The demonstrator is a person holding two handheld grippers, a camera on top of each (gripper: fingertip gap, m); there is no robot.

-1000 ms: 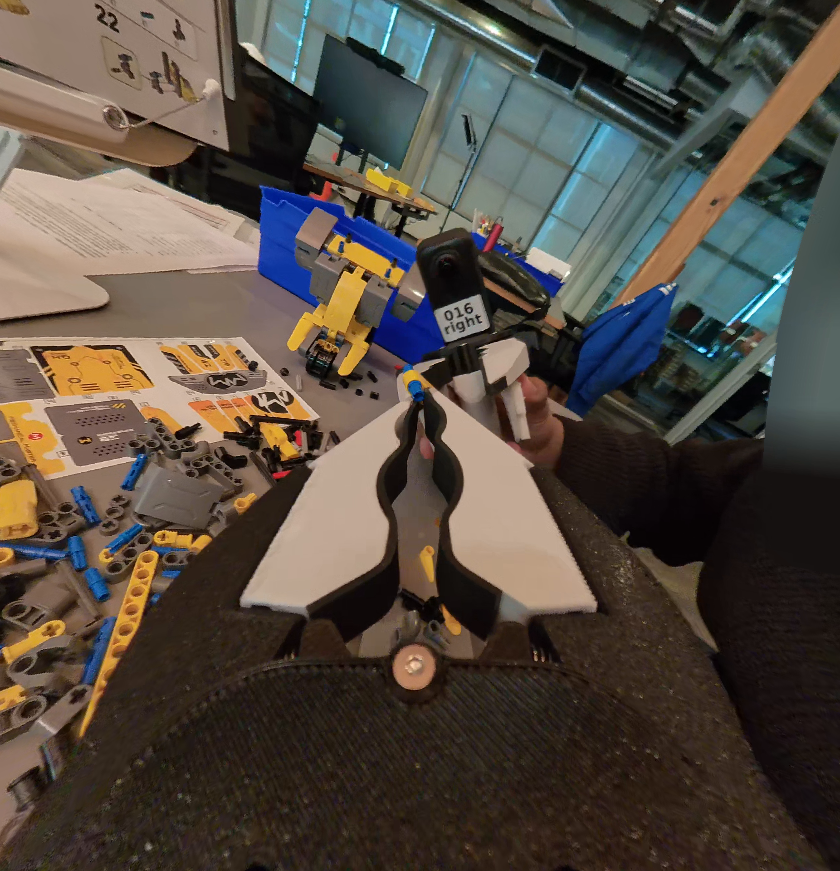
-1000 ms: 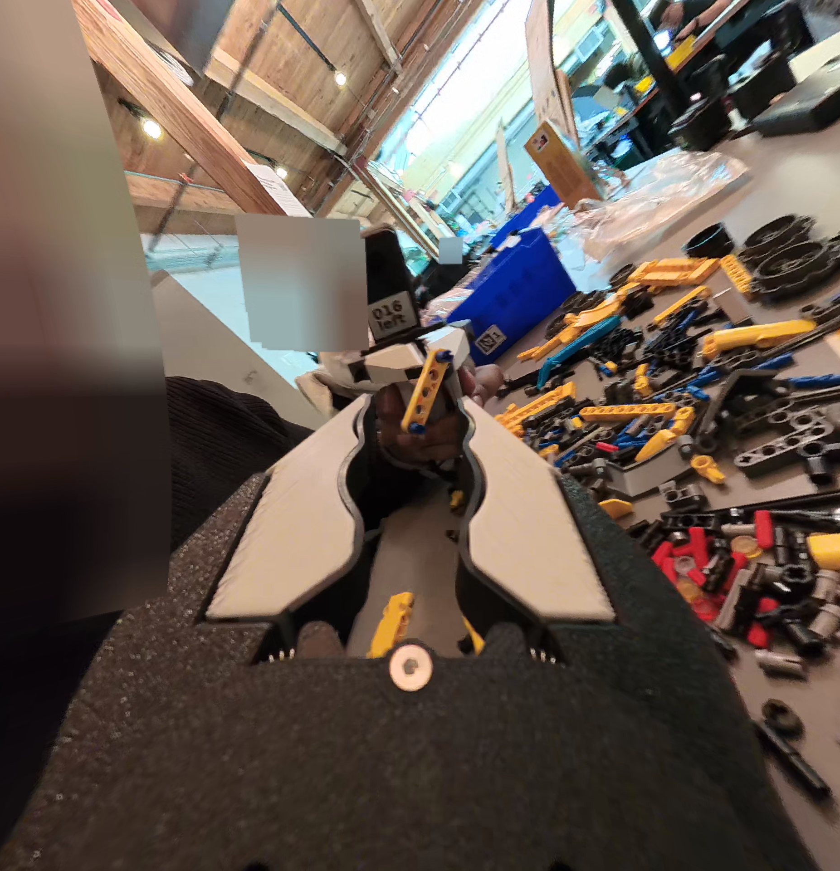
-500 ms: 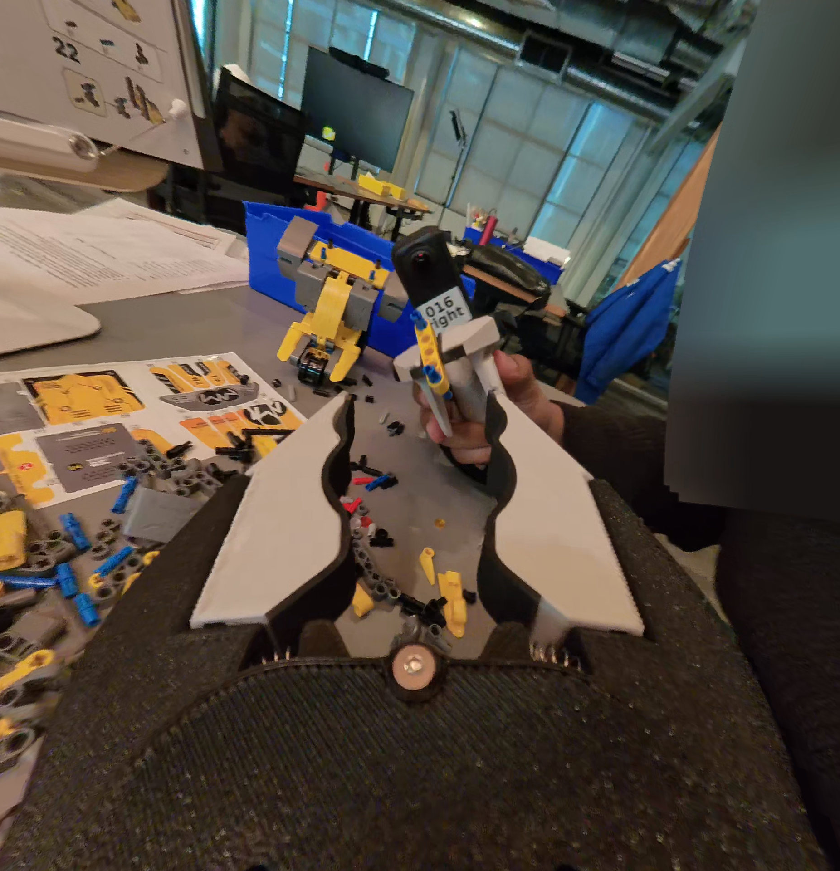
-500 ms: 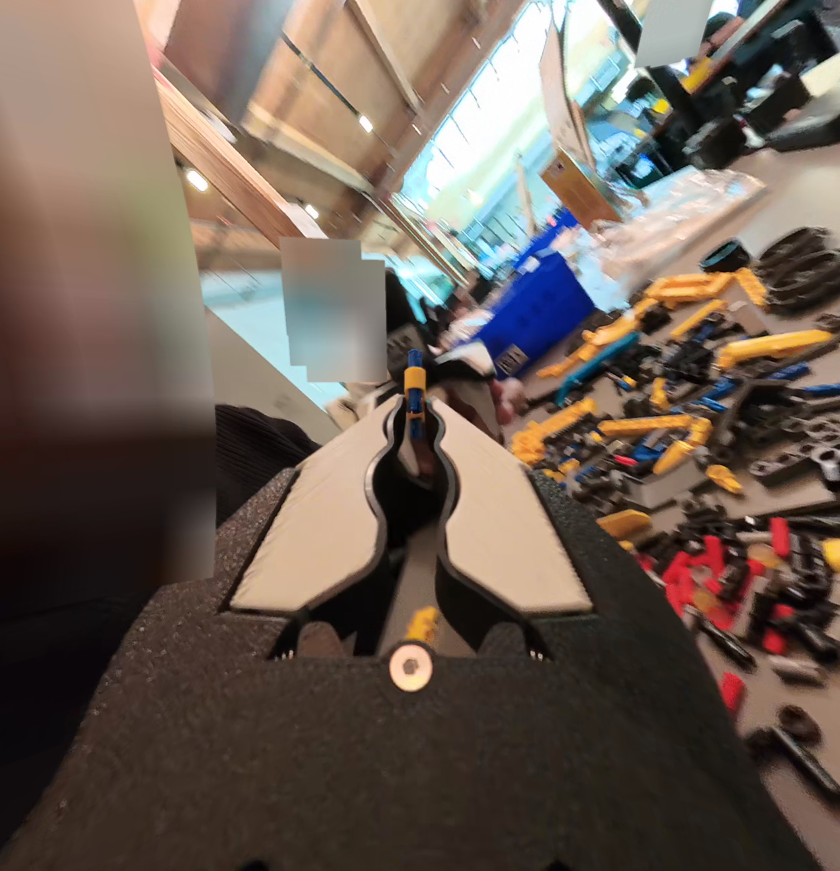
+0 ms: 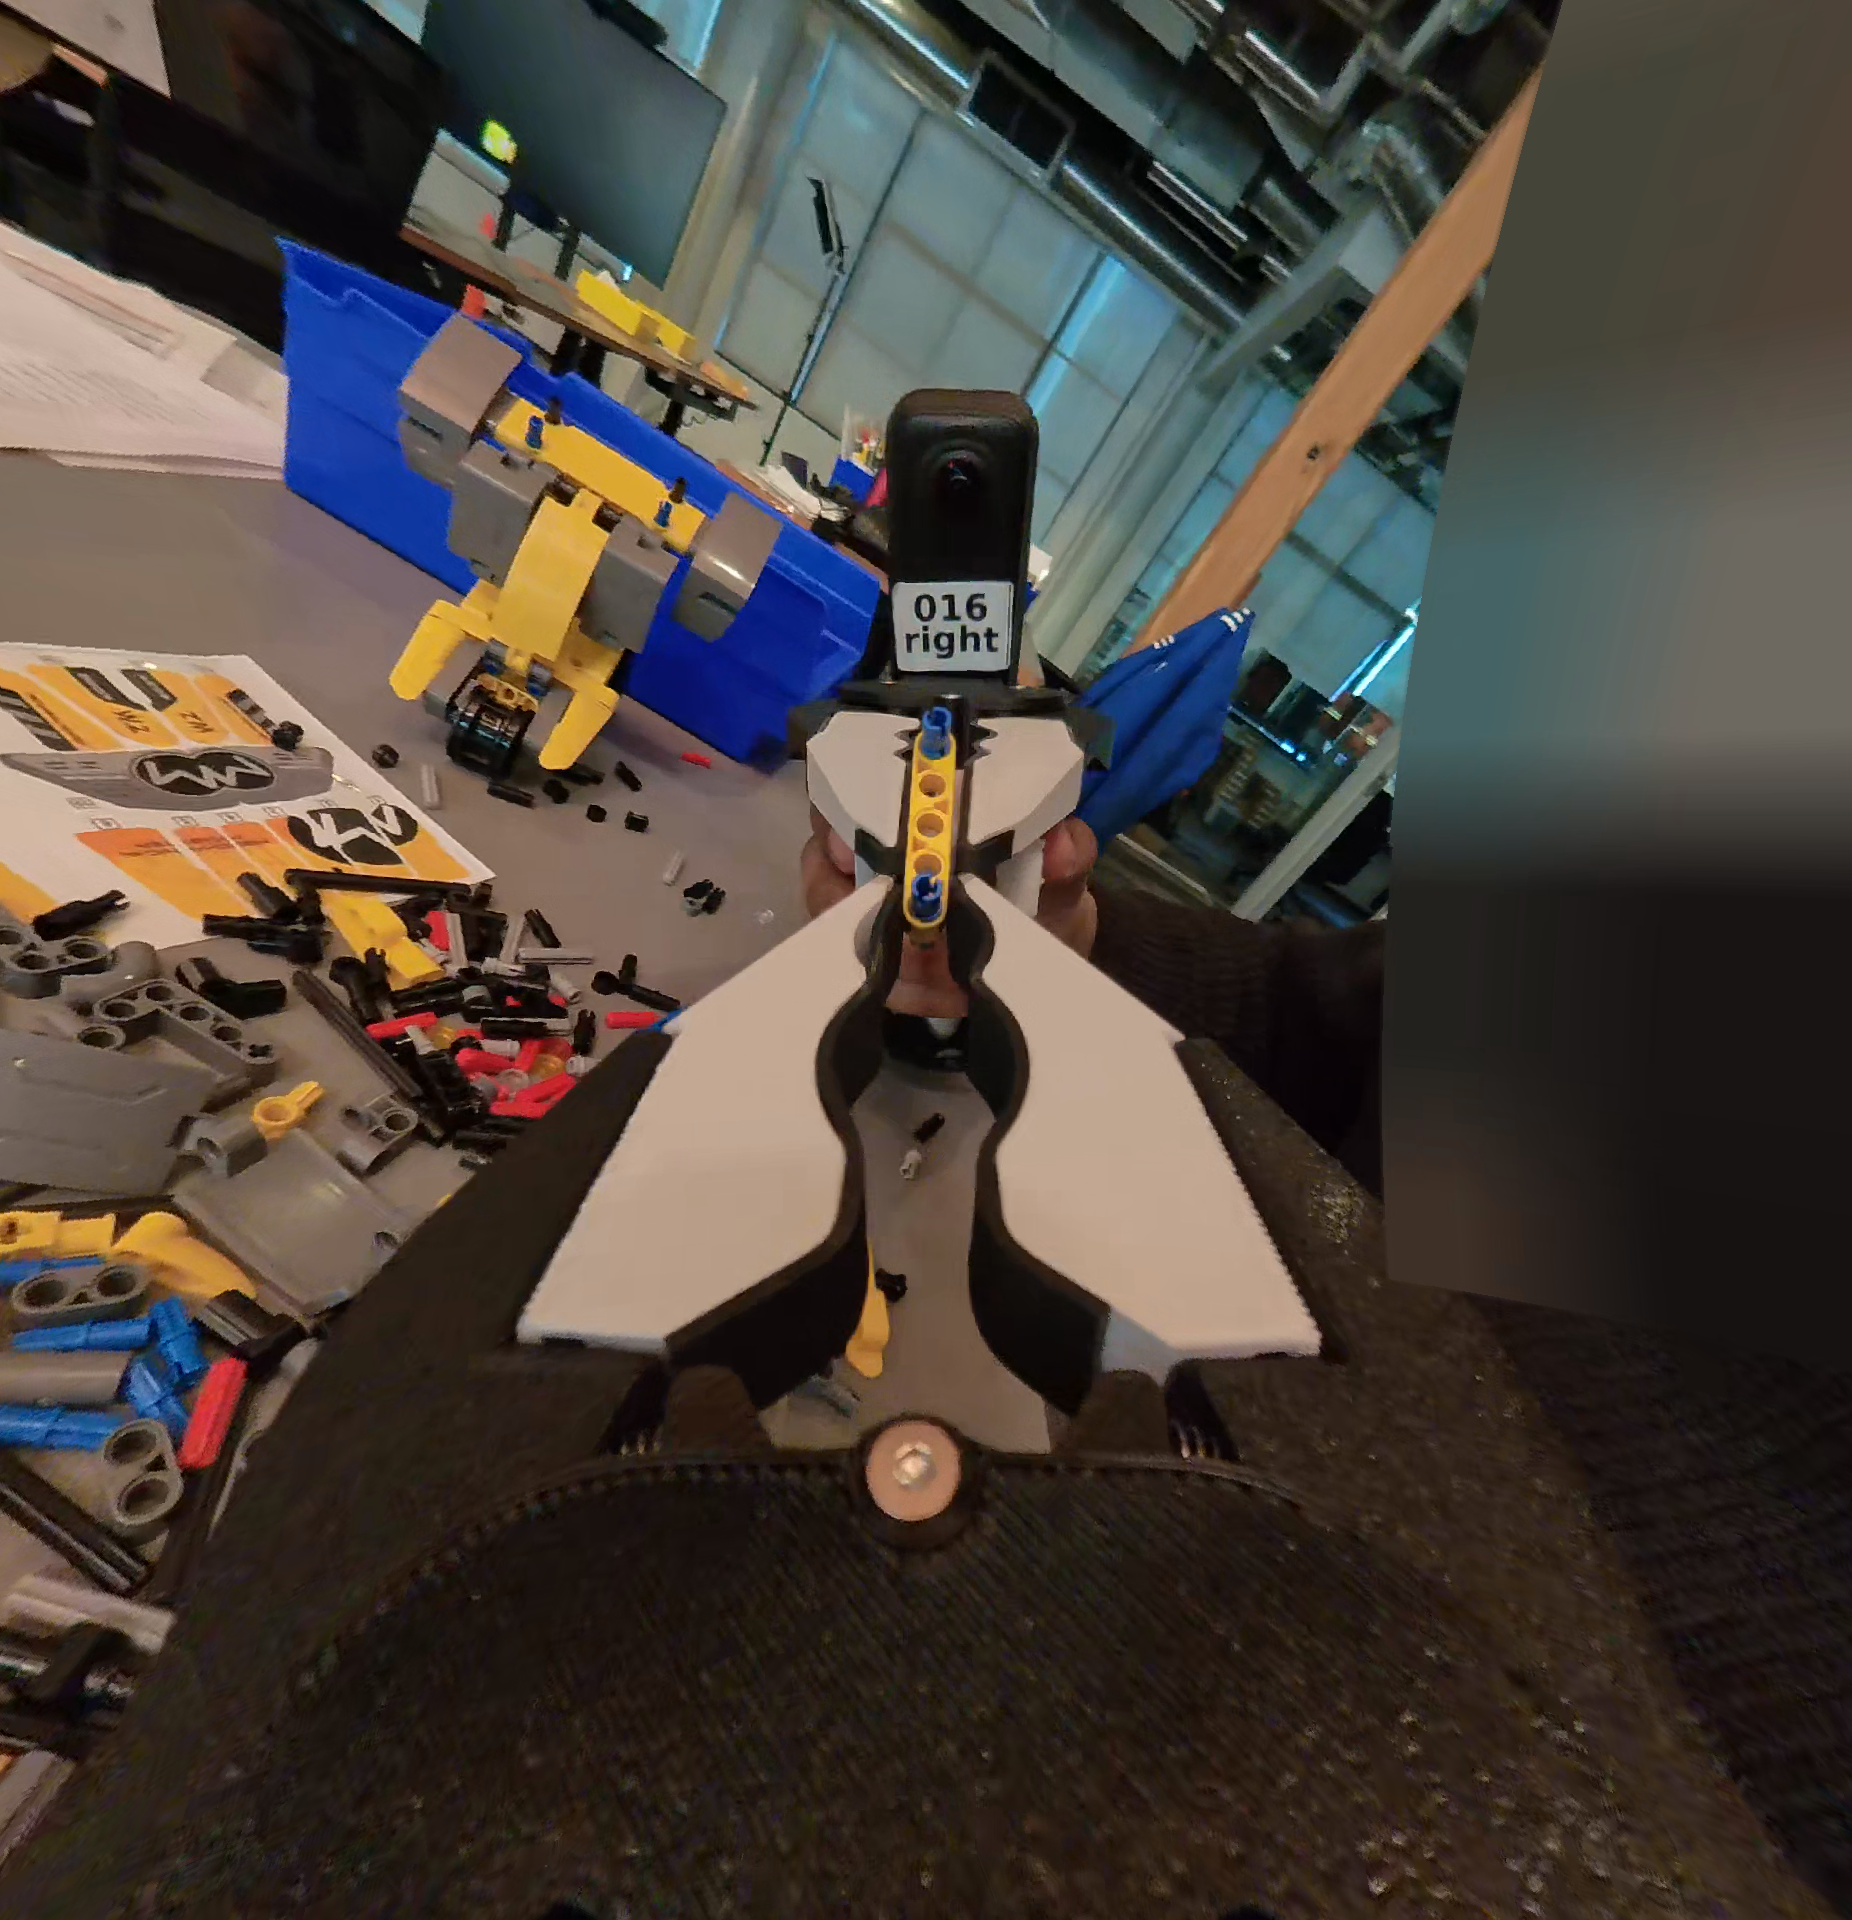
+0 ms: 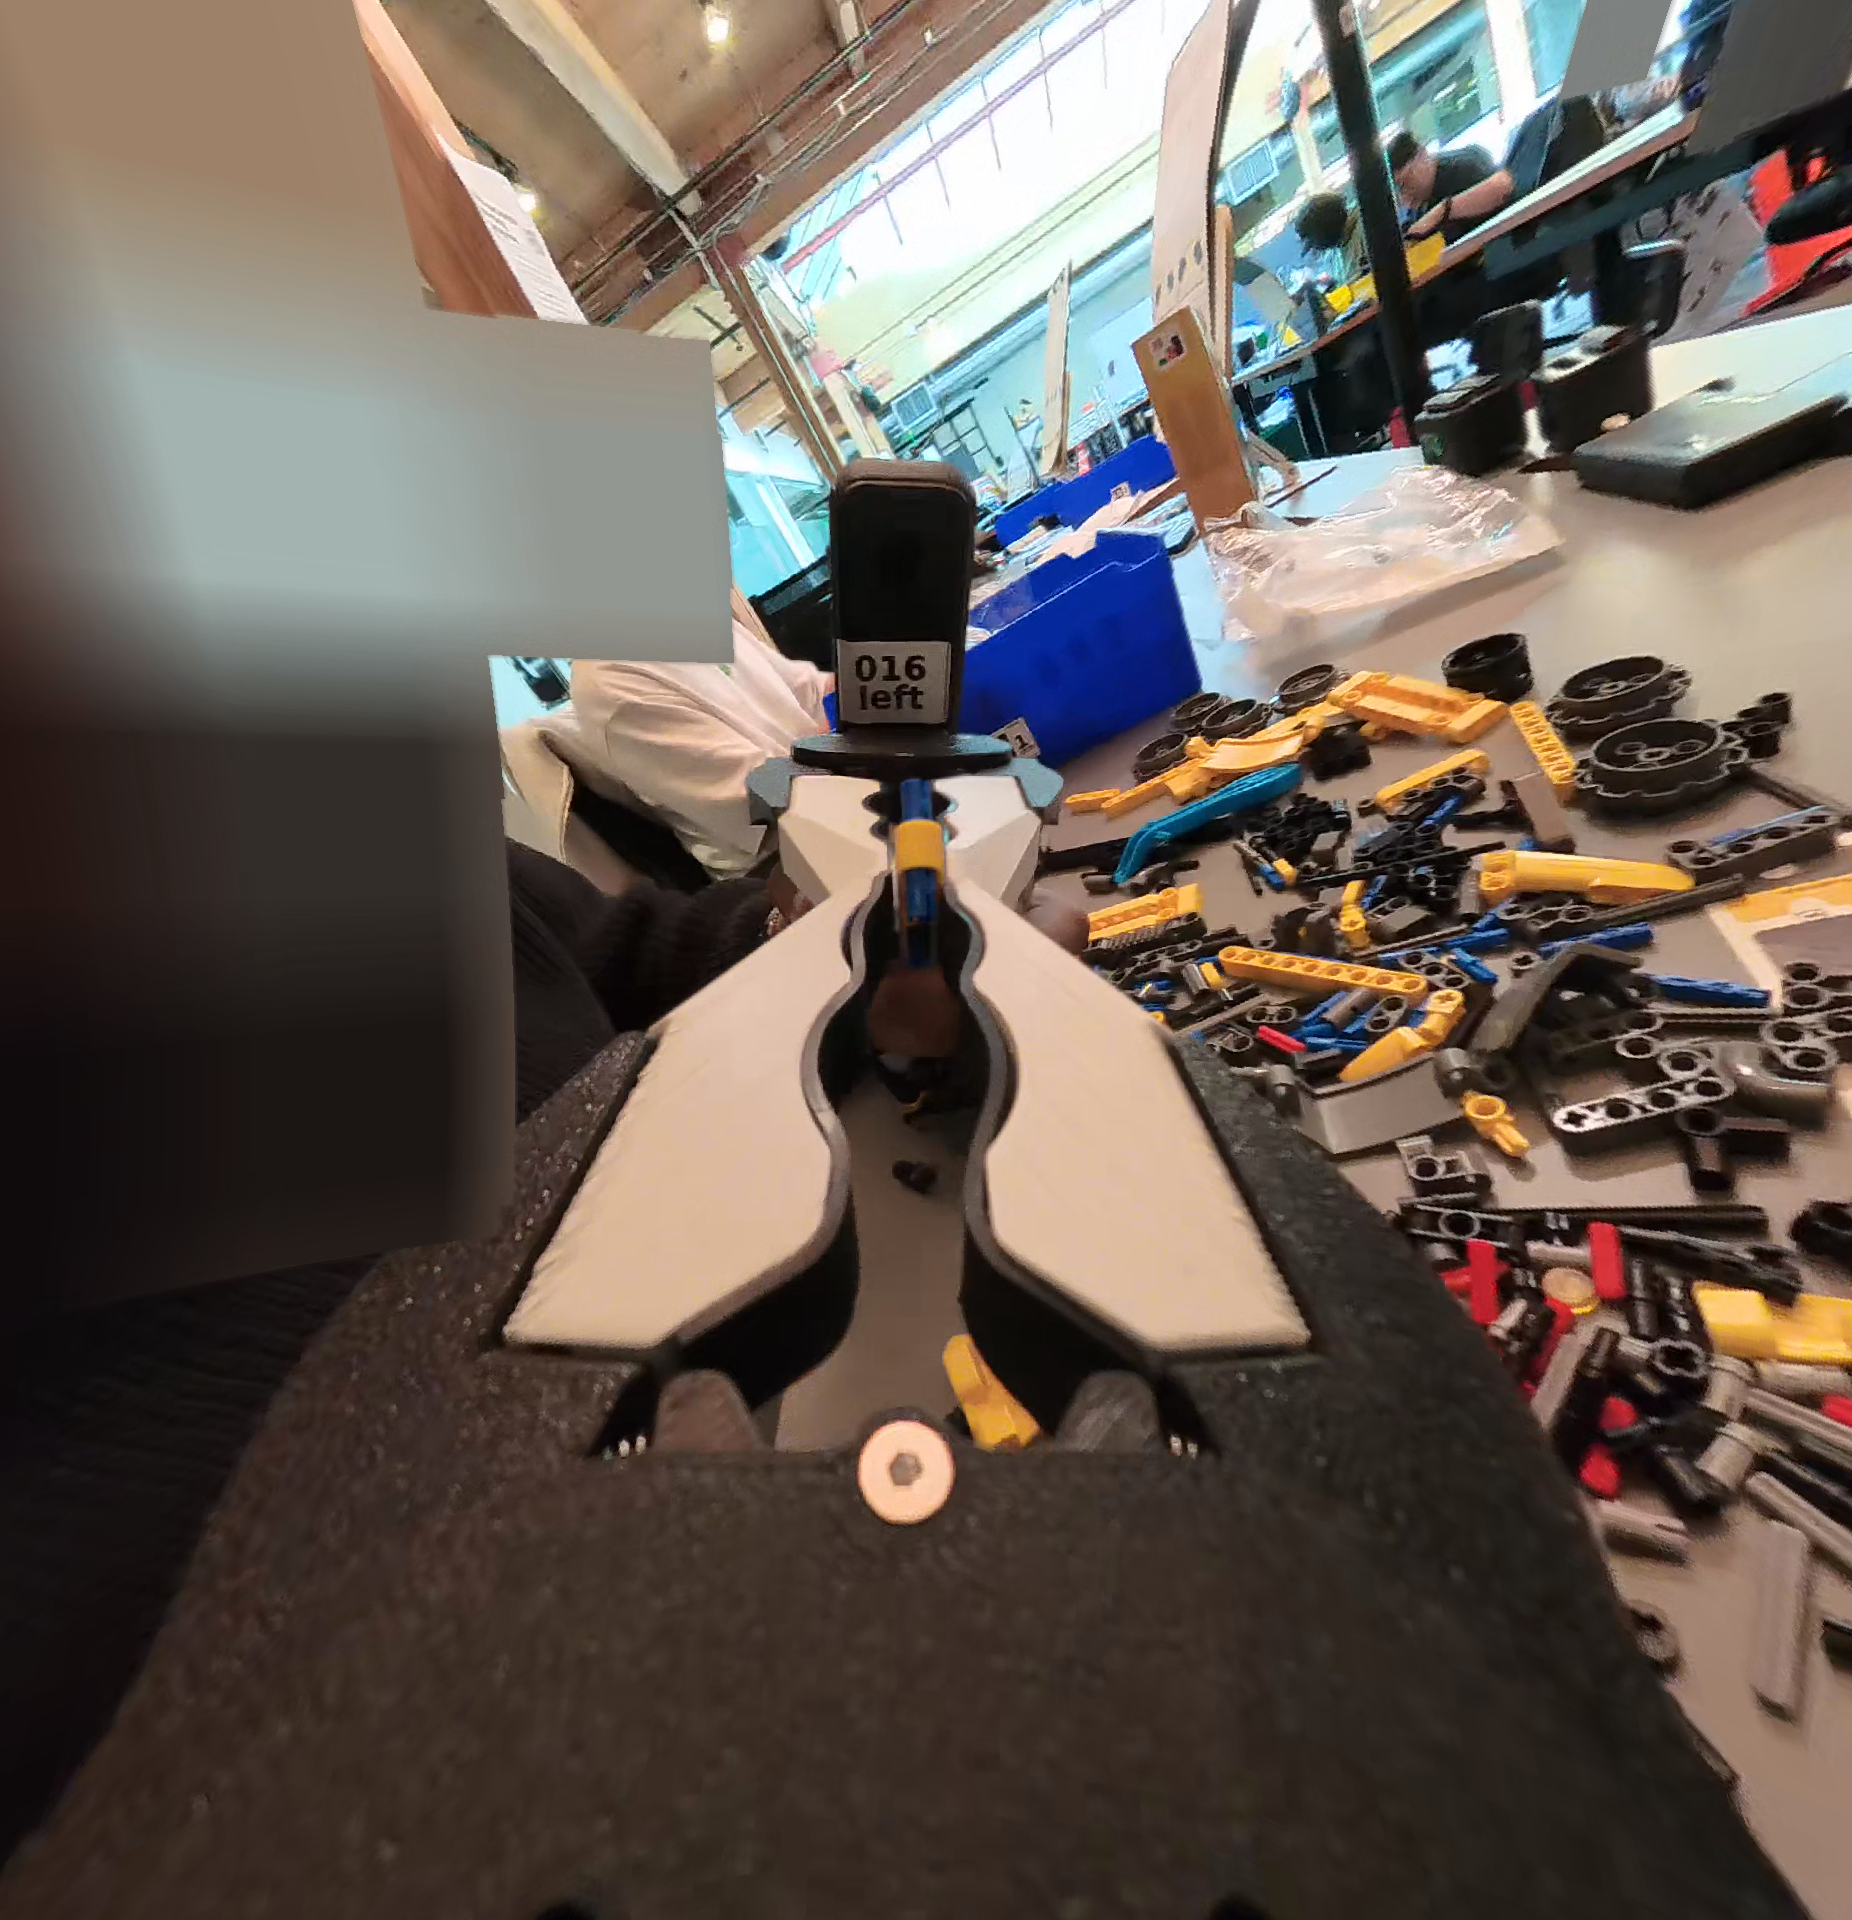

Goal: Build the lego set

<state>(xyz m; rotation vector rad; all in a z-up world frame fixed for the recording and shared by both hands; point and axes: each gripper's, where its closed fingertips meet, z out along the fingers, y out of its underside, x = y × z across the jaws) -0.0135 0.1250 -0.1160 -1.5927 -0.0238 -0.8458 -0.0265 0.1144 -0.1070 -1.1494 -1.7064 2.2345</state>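
Observation:
A short yellow beam (image 5: pixel 929 821) with holes and blue pins at its ends is held upright in the air between both grippers. My left gripper (image 5: pixel 924 916) is shut on its lower end. My right gripper (image 5: pixel 941 774) faces it from the other side and is shut on the same beam. In the right wrist view the beam (image 6: pixel 915 844) shows edge-on at my right gripper's (image 6: pixel 916 896) tips, with the left gripper (image 6: pixel 906 821) just behind it. A partly built yellow and grey model (image 5: pixel 558 582) stands on the table, far left.
Loose parts (image 5: pixel 278 1039) lie on the grey table to the left, partly on a sticker sheet (image 5: pixel 174 779). A blue bin (image 5: pixel 371 416) stands behind the model. In the right wrist view, several parts (image 6: pixel 1524 987), black wheels (image 6: pixel 1639 748) and a plastic bag (image 6: pixel 1389 551) lie to the right.
One second ago the left gripper held the beam and the right was open. Then the right shut on it and the left opened. Now the left has shut on it again.

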